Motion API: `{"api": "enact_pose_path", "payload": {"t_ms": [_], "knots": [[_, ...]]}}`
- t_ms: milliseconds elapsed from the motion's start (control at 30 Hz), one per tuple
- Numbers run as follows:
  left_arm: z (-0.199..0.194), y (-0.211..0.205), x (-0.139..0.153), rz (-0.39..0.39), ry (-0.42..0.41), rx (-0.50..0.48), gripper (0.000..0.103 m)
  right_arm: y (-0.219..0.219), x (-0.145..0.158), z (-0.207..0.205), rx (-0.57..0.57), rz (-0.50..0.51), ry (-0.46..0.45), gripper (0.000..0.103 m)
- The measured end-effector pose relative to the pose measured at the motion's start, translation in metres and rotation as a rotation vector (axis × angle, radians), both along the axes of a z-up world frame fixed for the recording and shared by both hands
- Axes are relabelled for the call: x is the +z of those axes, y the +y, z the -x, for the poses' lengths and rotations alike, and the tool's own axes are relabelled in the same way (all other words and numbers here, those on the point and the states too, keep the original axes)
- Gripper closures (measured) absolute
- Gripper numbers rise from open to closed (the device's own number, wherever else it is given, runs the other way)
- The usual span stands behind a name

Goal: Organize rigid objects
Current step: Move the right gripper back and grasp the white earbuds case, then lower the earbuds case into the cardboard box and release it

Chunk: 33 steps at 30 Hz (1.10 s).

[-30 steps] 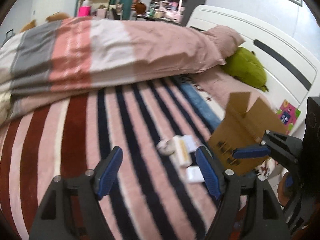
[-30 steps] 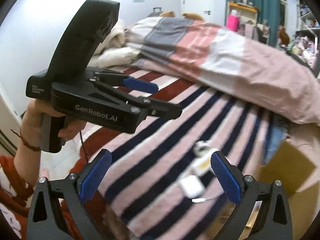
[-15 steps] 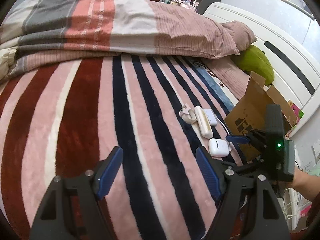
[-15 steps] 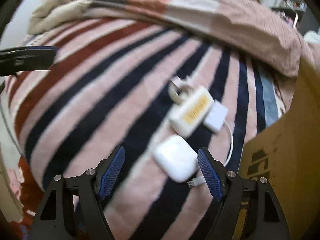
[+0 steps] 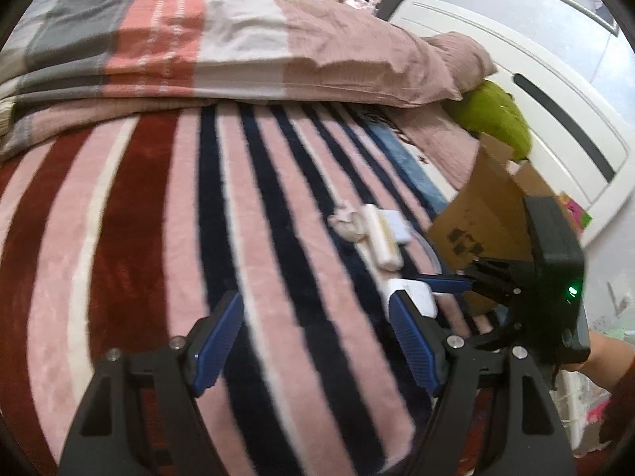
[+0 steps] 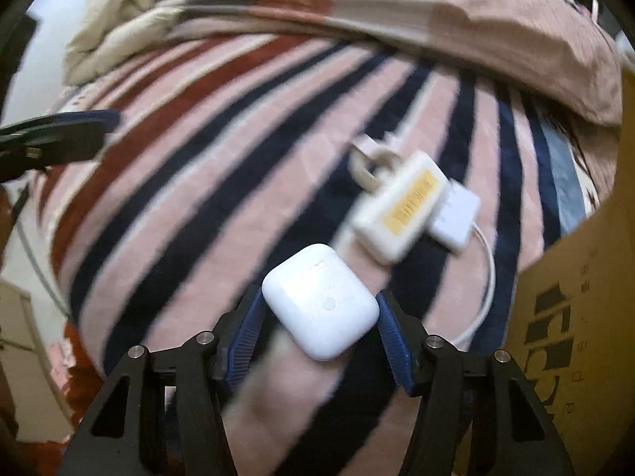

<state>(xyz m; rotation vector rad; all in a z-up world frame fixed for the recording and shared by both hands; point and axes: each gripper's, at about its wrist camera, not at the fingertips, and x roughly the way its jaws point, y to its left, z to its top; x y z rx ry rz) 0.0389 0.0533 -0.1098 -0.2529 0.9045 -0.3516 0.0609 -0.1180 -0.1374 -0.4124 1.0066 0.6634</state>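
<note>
I see the white earbud case (image 6: 320,301) lying on the striped blanket (image 6: 190,182), between the blue pads of my right gripper (image 6: 317,337). The right jaws stand at the case's two sides; I cannot tell whether they clamp it. Beyond the case lie a white bar with a yellow label (image 6: 401,210), a white adapter (image 6: 456,214) with its cable, and a ring-shaped item (image 6: 371,162). Right of the case stands the cardboard box (image 6: 575,309). My left gripper (image 5: 313,341) hovers above the blanket, jaws apart, holding nothing.
</note>
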Motion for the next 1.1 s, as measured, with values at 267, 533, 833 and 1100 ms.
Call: {"api": "enact_pose_path", "payload": {"t_ms": [267, 533, 833, 1100], "knots": [[-0.013, -0.042, 0.044, 0.098, -0.025, -0.152, 0.057, 0.023, 0.076, 0.028, 0.166, -0.123, -0.117, 0.05], [-0.04, -0.11, 0.099, 0.088, -0.078, -0.272, 0.071, -0.023, 0.132, 0.02, 0.117, -0.182, -0.211, 0.05], [-0.087, -0.227, 0.105, 0.024, -0.004, -0.444, 0.071, -0.125, 0.152, -0.013, -0.071, -0.158, -0.172, 0.05], [-0.113, -0.27, 0.083, -0.014, 0.091, -0.473, 0.07, -0.171, 0.134, -0.043, -0.169, -0.108, -0.026, 0.049]]}}
